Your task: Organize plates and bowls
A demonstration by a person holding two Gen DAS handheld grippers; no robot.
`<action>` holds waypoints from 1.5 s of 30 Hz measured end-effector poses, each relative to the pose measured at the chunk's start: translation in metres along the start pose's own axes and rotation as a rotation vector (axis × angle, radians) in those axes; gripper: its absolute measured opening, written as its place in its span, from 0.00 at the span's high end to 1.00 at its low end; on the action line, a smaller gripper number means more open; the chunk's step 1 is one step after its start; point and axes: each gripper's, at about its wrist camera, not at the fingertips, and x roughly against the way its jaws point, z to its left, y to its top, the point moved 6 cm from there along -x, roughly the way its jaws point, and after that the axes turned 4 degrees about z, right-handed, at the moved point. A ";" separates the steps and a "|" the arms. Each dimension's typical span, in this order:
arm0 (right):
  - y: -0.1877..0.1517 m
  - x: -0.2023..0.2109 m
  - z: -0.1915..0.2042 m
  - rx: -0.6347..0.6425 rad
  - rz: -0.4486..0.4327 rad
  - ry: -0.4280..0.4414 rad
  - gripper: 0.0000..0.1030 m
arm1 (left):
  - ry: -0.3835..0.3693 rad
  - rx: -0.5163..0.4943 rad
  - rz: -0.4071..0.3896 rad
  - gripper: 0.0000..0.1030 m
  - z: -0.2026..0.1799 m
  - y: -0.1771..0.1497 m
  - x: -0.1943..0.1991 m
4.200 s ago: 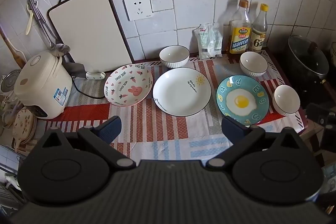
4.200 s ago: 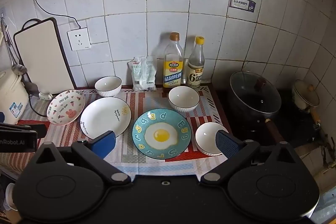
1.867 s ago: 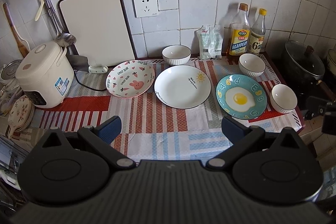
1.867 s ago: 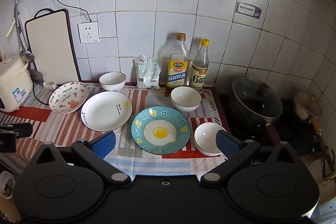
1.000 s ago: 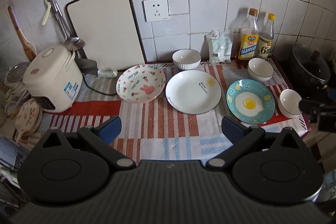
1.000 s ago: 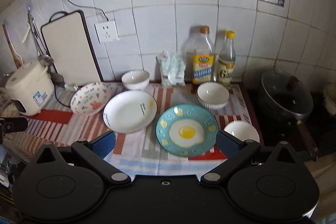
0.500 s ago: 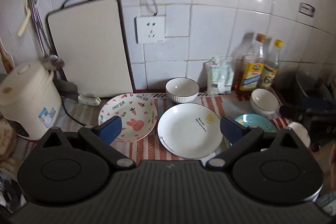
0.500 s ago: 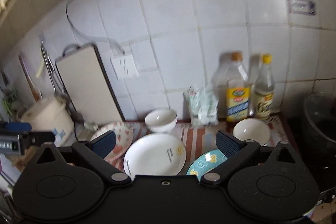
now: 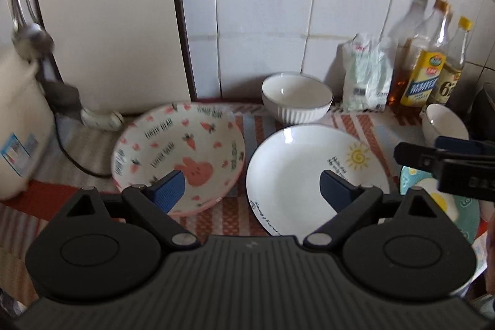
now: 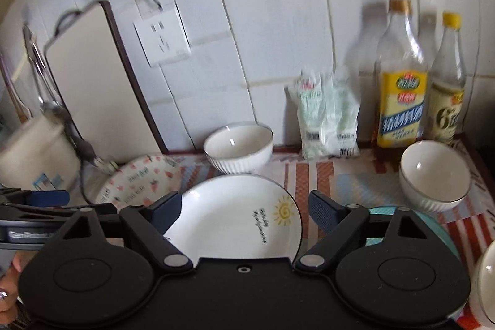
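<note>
Directly ahead of the right tool (image 10: 244, 211), the white plate (image 10: 235, 221).

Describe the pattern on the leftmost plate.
White plate with pink bunny, carrots, hearts and dark lettering, pink rim. Clearest in the left wrist view.

Bottle (image 10: 446, 96) label reads "6"; other print perhaps too blurred.
</note>
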 end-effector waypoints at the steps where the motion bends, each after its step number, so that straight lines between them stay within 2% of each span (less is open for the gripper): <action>1: -0.002 -0.010 -0.002 0.002 0.015 -0.010 0.19 | 0.007 -0.001 0.011 0.13 0.001 -0.003 -0.009; 2: -0.005 -0.019 -0.005 0.007 0.032 -0.016 0.21 | 0.013 -0.004 0.027 0.14 0.001 -0.006 -0.018; 4: -0.009 -0.035 -0.010 0.005 0.059 -0.027 0.23 | 0.039 -0.003 0.104 0.27 0.003 -0.015 -0.040; 5: -0.011 -0.042 -0.015 -0.005 0.072 -0.037 0.25 | 0.035 0.005 0.158 0.32 0.004 -0.020 -0.050; 6: -0.012 -0.048 -0.018 -0.008 0.076 -0.065 0.25 | 0.007 0.032 0.186 0.39 0.005 -0.024 -0.058; 7: -0.012 -0.053 -0.020 -0.002 0.073 -0.099 0.25 | -0.013 0.056 0.198 0.40 0.006 -0.027 -0.063; 11: -0.014 -0.073 -0.027 -0.008 0.096 -0.095 0.25 | -0.004 0.036 0.169 0.40 0.005 -0.034 -0.076; 14: -0.015 -0.084 -0.031 -0.018 0.107 -0.084 0.26 | -0.019 0.044 0.153 0.45 0.003 -0.037 -0.080; 17: -0.015 -0.093 -0.030 -0.005 0.134 -0.073 0.35 | 0.018 0.022 0.154 0.56 0.003 -0.040 -0.086; 18: -0.015 -0.095 -0.029 0.003 0.143 -0.068 0.39 | 0.019 0.020 0.154 0.63 0.003 -0.039 -0.089; 20: -0.014 -0.099 -0.031 -0.013 0.160 -0.050 0.43 | 0.001 0.030 0.155 0.68 0.003 -0.038 -0.092; 22: -0.013 -0.101 -0.035 -0.043 0.164 -0.040 0.44 | -0.019 0.035 0.148 0.78 0.002 -0.037 -0.095; 26: -0.014 -0.106 -0.039 -0.036 0.188 -0.070 0.46 | -0.066 0.066 0.164 0.80 0.002 -0.038 -0.101; 28: -0.016 -0.110 -0.042 -0.044 0.206 -0.060 0.48 | -0.084 0.093 0.172 0.80 0.002 -0.038 -0.104; 30: -0.017 -0.114 -0.044 -0.059 0.227 -0.042 0.62 | -0.078 0.102 0.161 0.80 0.002 -0.038 -0.106; 31: -0.017 -0.116 -0.045 -0.063 0.235 -0.043 0.66 | -0.056 0.100 0.150 0.76 0.002 -0.037 -0.106; 32: -0.018 -0.119 -0.046 -0.063 0.239 -0.058 0.82 | -0.044 0.102 0.141 0.76 0.001 -0.037 -0.107; 33: -0.018 -0.120 -0.048 -0.048 0.240 -0.092 0.83 | -0.041 0.105 0.139 0.77 0.000 -0.037 -0.108; 39: -0.017 -0.121 -0.049 -0.027 0.237 -0.073 0.82 | -0.068 0.150 0.142 0.82 0.004 -0.036 -0.109; 40: -0.016 -0.122 -0.050 -0.034 0.241 -0.066 0.82 | -0.060 0.135 0.145 0.83 0.003 -0.035 -0.108; 43: -0.014 -0.120 -0.051 -0.036 0.253 -0.051 0.84 | 0.037 0.023 0.119 0.85 -0.006 -0.034 -0.101; 45: -0.016 -0.116 -0.045 0.004 0.250 -0.054 0.84 | 0.040 0.053 0.129 0.84 -0.004 -0.037 -0.098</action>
